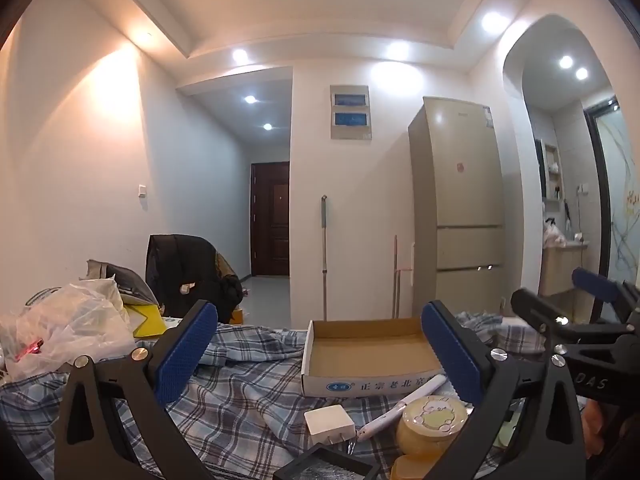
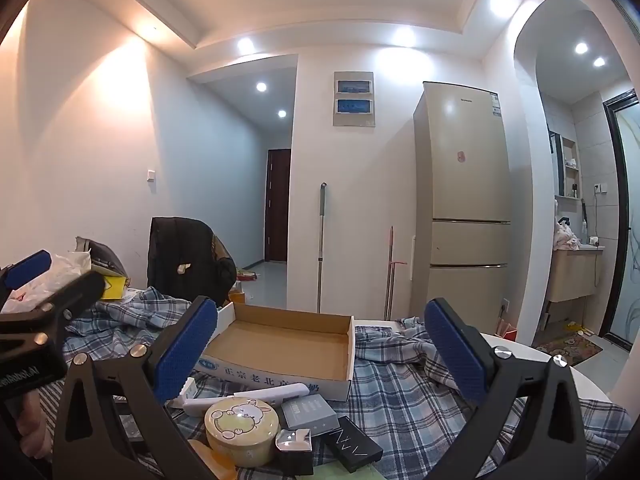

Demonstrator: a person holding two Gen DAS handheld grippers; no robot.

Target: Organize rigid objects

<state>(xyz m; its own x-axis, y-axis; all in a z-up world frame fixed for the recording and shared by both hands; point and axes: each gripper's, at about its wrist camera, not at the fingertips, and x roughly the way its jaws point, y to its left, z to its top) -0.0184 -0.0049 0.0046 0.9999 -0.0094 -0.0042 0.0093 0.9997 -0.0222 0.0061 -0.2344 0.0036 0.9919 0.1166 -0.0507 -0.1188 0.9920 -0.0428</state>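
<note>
A plaid cloth (image 2: pixel 400 384) covers the table; behind it a chair (image 2: pixel 184 256) draped with a dark coat stands at the left, a tall fridge (image 2: pixel 464 200) stands against the far wall at the right, and a mop handle (image 2: pixel 321 248) leans on the wall between them; a heap of plastic bags (image 1: pixel 68 324) lies on the left end of the table.

Both tools point level across the table toward the far wall; the left gripper (image 1: pixel 320 356) has its blue pads spread as wide as they go, with nothing between them; the right gripper (image 2: pixel 322 354) stands the same way, wide apart and holding nothing; each shows at the edge of the other's view, so the two sit side by side.

A shallow cardboard box (image 2: pixel 348 344) lies open on the cloth ahead of both tools, and its brown floor is bare.

The loose things lie in a cluster on the near side of the box, close under the tools: a round yellow tin (image 2: pixel 242 428) with a cartoon lid; a white pen-like stick (image 2: pixel 276 392) lying along the box's front wall; a grey flat case (image 2: pixel 310 410) just right of the tin; a black case (image 2: pixel 354 450) and a small shiny-topped black cube (image 2: pixel 295 448) in front of it; a white plug adapter (image 1: pixel 330 420) to the left of the tin; none of them is in the box.
</note>
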